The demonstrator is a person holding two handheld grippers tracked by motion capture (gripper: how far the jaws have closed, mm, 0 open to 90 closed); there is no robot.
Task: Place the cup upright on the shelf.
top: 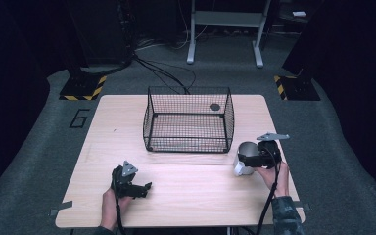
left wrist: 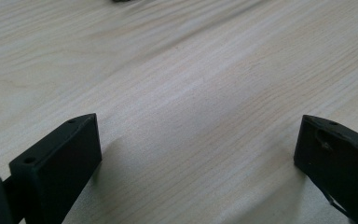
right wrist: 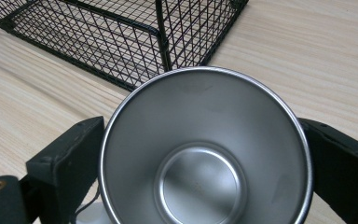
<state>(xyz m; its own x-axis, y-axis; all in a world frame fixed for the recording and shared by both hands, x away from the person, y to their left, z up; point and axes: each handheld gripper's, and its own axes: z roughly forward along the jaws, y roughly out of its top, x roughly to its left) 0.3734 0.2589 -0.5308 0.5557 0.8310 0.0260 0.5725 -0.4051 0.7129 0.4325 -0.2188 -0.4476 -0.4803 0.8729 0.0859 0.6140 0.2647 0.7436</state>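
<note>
A steel cup [right wrist: 205, 154] with a white outside [top: 243, 168] stands empty between the jaws of my right gripper [top: 248, 159], which is shut on it at the table's right side, just off the basket's near right corner. The black wire basket [top: 188, 119] sits at the table's middle back; its corner [right wrist: 161, 32] rises right behind the cup. My left gripper [top: 147, 188] rests low over the table's near left part, open, its jaws wide apart with bare wood [left wrist: 200, 140] between them.
The light wood table [top: 127, 127] is square, with grey carpet around it. A small dark round mark [top: 215, 106] shows through the basket's far right side. Cables and a white frame [top: 225, 29] lie on the floor beyond the table.
</note>
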